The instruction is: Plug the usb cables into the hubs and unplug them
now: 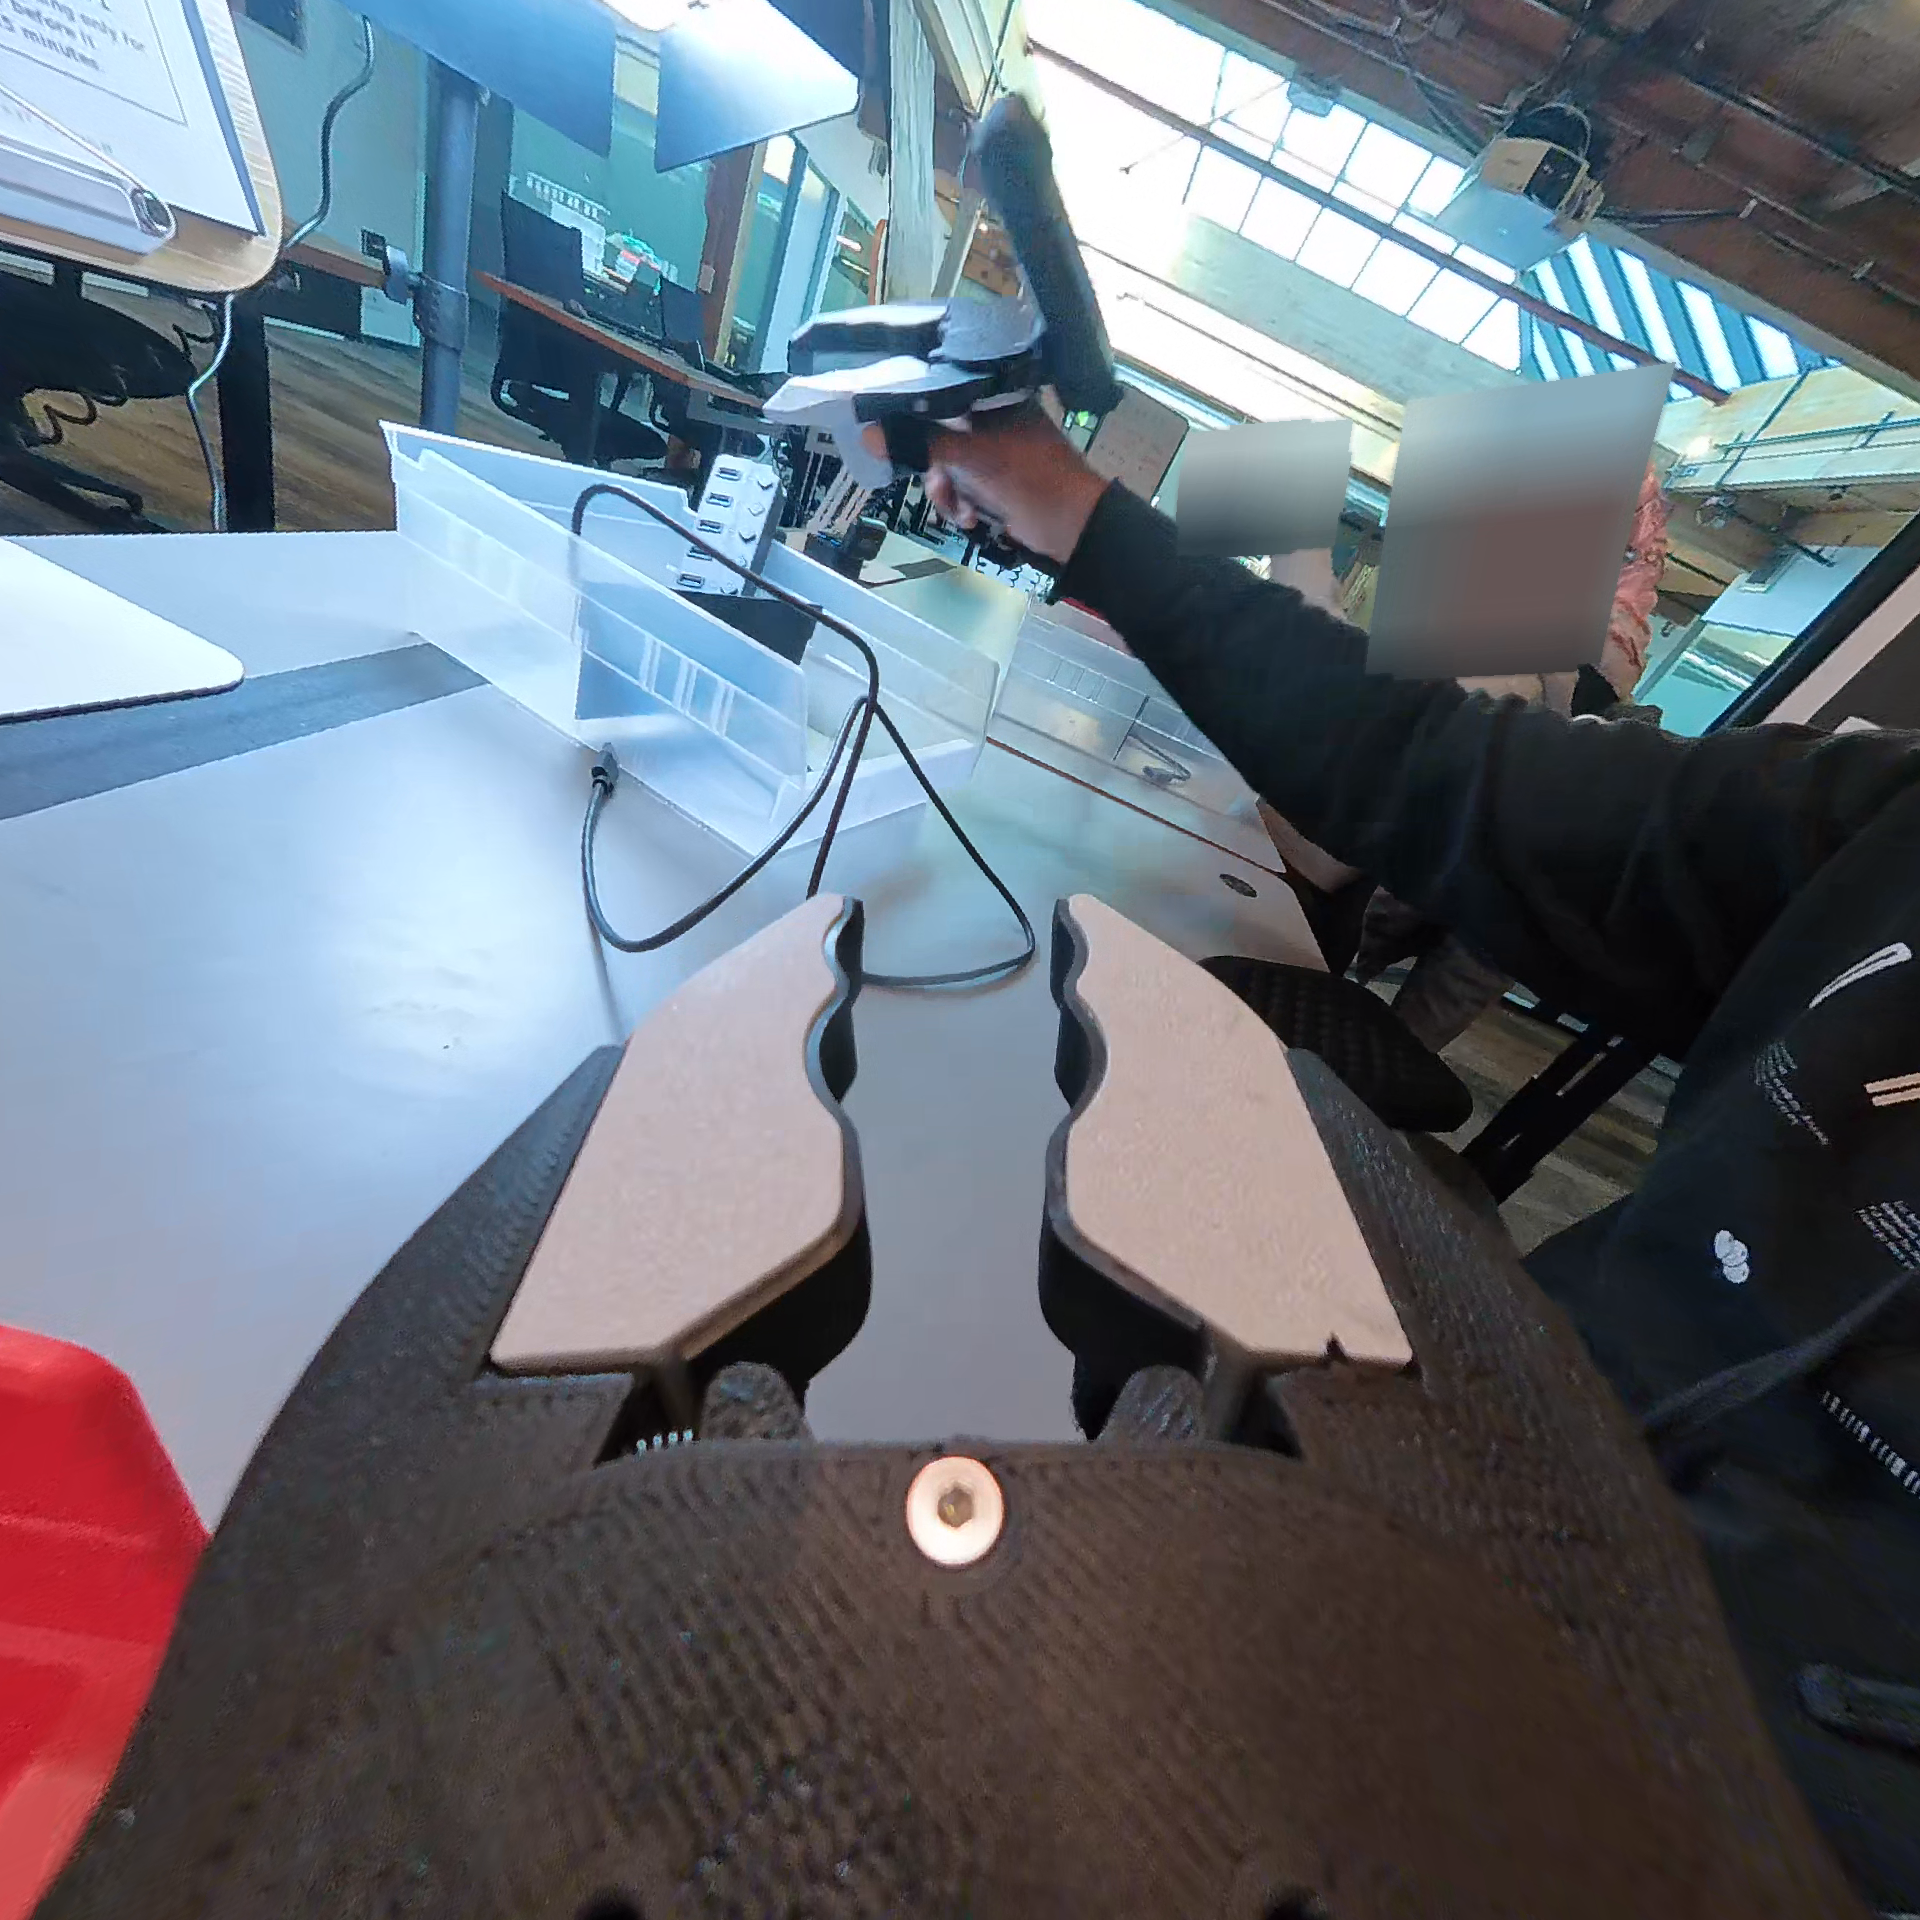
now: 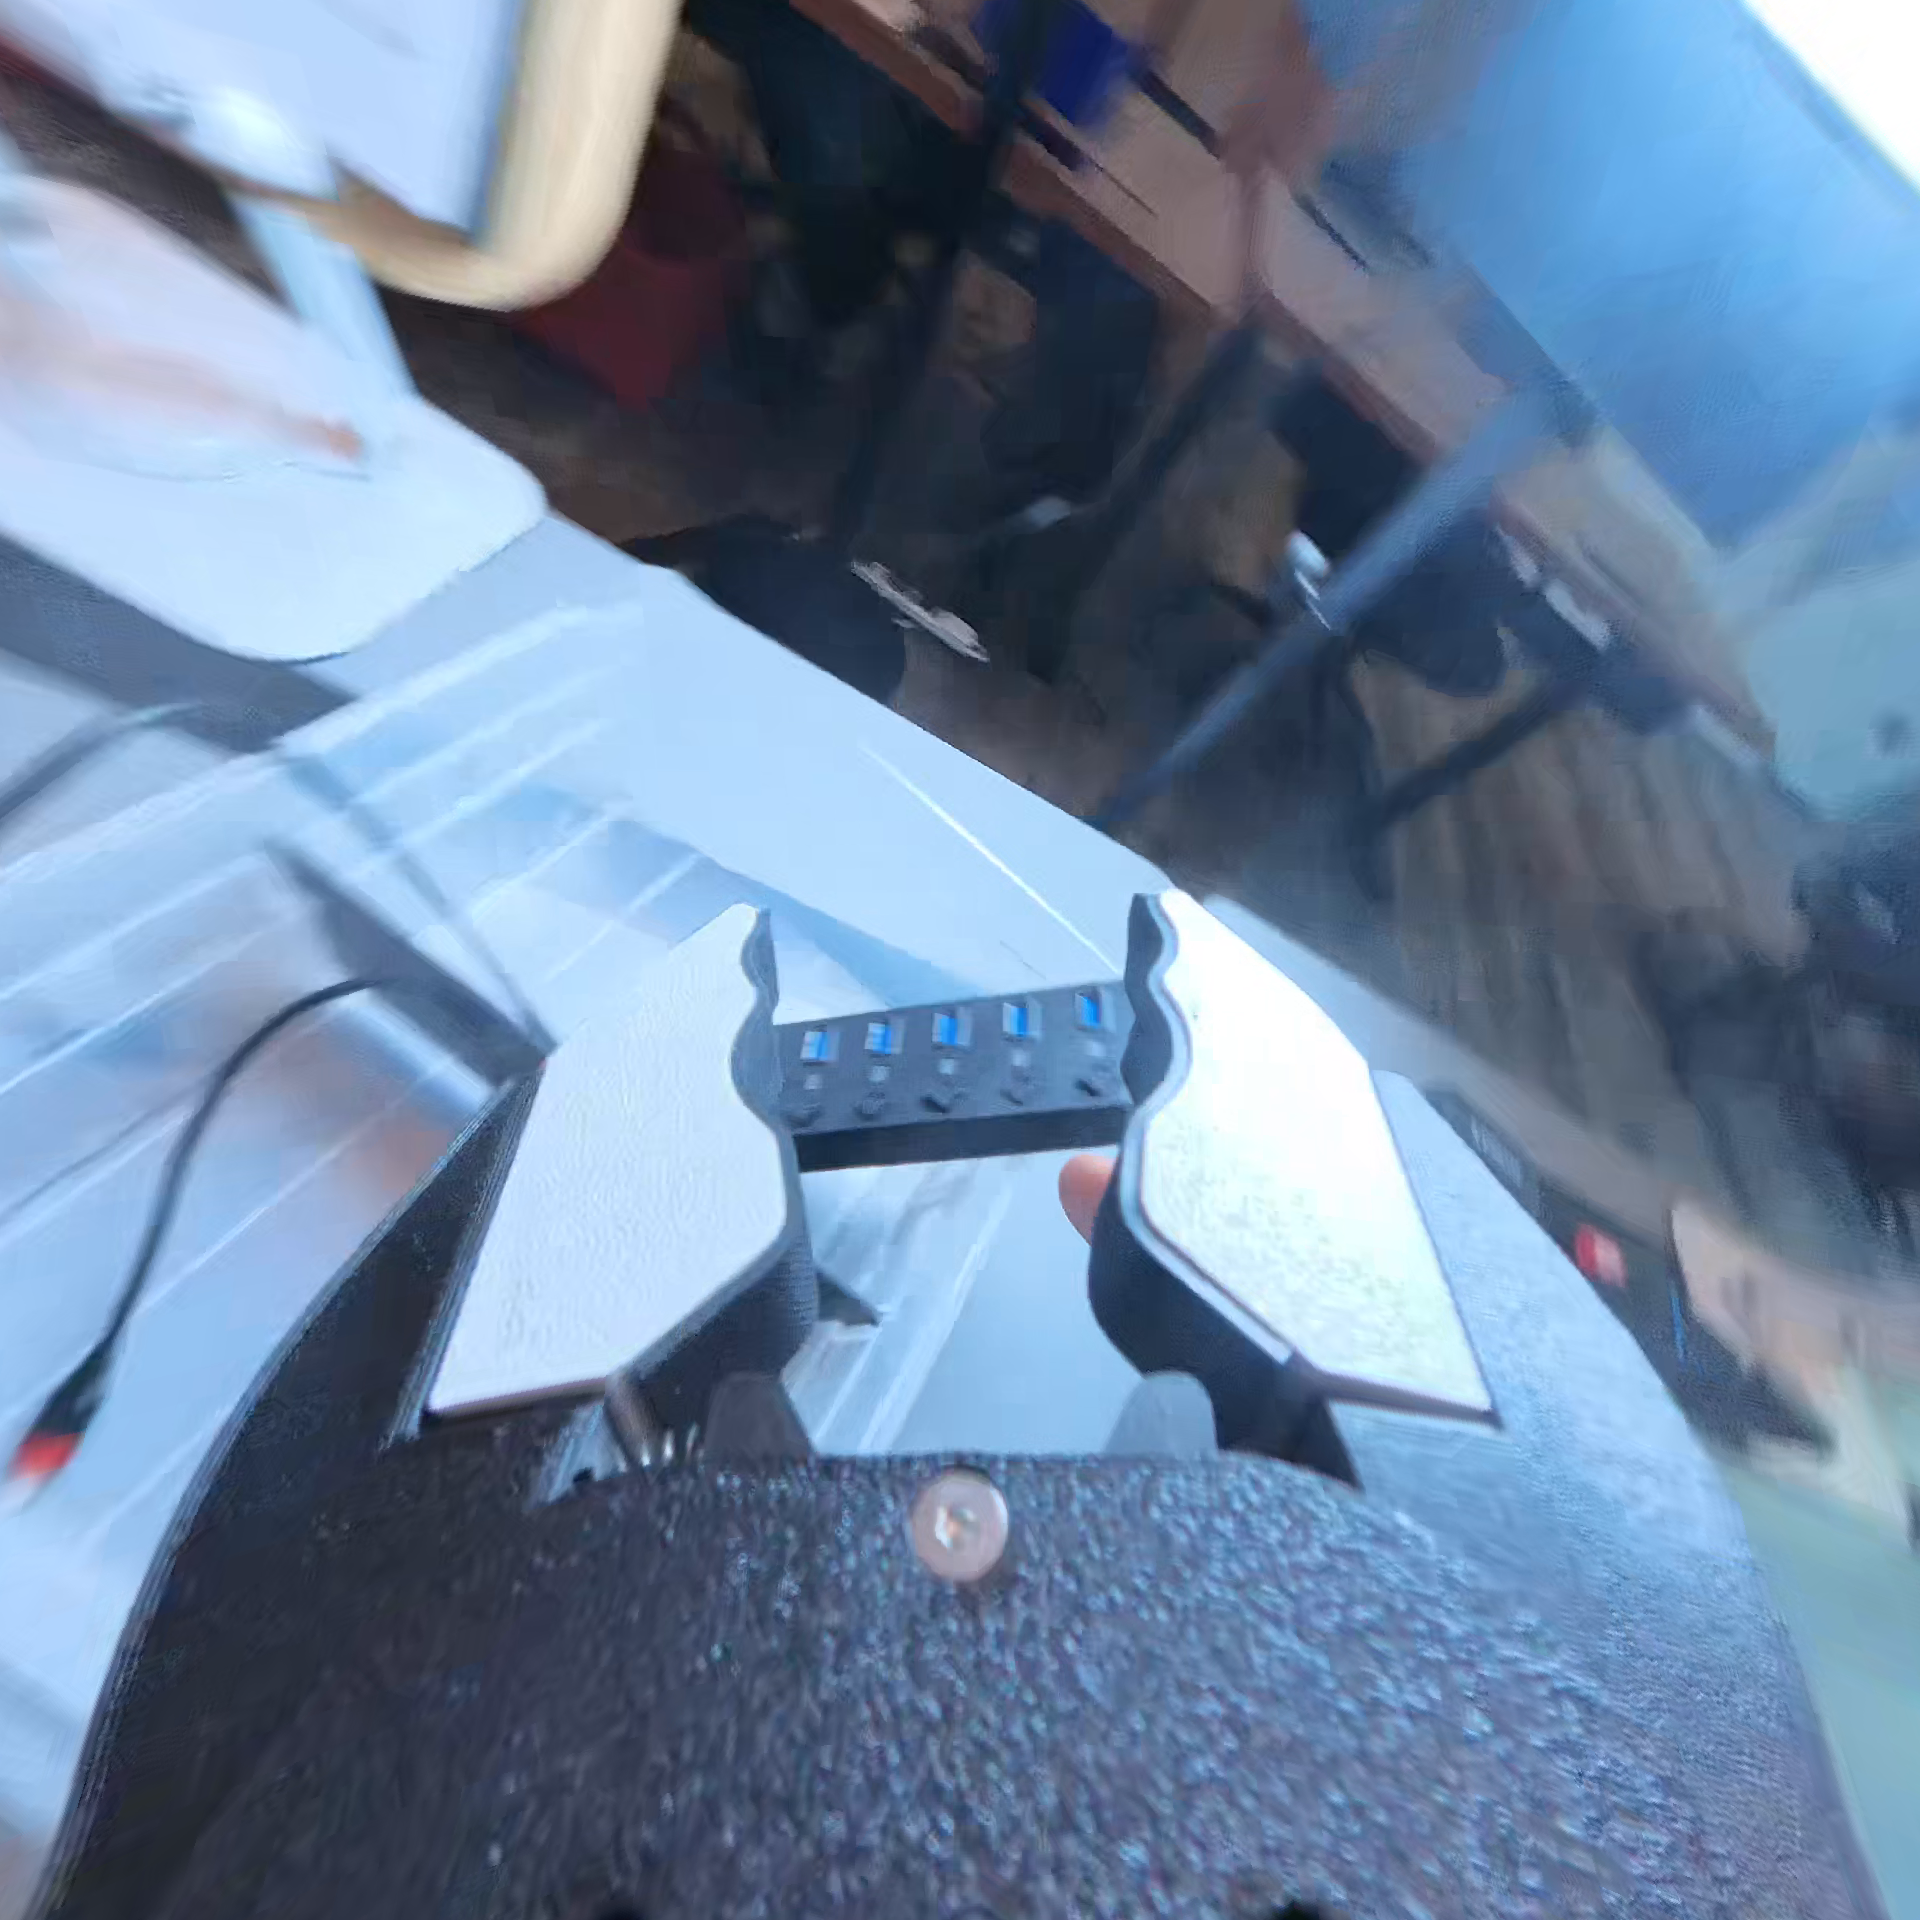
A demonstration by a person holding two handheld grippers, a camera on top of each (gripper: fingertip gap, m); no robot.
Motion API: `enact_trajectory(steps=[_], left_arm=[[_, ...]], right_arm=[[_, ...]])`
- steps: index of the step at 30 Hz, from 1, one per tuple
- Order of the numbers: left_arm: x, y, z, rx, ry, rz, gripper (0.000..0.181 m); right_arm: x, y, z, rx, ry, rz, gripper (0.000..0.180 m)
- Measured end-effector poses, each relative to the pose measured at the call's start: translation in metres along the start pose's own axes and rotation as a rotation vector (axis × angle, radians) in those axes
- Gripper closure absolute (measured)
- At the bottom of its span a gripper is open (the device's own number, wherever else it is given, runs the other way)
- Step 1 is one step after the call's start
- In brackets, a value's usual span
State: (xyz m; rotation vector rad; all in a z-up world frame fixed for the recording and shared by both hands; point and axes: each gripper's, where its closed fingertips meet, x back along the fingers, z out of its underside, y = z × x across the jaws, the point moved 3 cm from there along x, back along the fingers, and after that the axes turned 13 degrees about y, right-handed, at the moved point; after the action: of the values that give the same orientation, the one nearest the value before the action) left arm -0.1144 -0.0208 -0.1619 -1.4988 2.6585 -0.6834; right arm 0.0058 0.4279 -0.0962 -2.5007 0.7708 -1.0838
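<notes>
One hub (image 2: 951,1075) | five ports | right claw (image 2: 948,1039) clamps it

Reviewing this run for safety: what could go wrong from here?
The black cable loops on the table just ahead of the open left gripper and could snag. The right wrist view is motion-blurred, the hub close before the right gripper: a fast move might knock it in the clear tray.

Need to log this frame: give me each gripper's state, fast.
Left gripper: open, holding nothing.
Right gripper: shut on the black USB hub, gripped by its ends.
</notes>
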Motion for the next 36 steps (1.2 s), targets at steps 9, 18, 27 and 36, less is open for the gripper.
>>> enact_trajectory(steps=[9, 18, 27, 36], left_arm=[[-0.01, -0.002, 0.009, -0.013, 0.059, 0.004, 0.146], [-0.008, -0.004, 0.008, -0.051, 0.078, -0.024, 0.147], [-0.008, 0.0, 0.009, -0.038, 0.084, -0.04, 0.148], [-0.011, 0.005, 0.017, -0.022, 0.114, -0.045, 0.149]], right_arm=[[0.075, 0.199, 0.029, 1.265, 0.247, -0.142, 0.118], [0.07, 0.206, 0.004, 1.209, 0.271, -0.185, 0.173], [0.047, 0.051, -0.082, 0.599, -0.022, 0.274, 0.173], [-0.016, -0.032, -0.032, 0.533, 0.221, 0.686, 0.173]])
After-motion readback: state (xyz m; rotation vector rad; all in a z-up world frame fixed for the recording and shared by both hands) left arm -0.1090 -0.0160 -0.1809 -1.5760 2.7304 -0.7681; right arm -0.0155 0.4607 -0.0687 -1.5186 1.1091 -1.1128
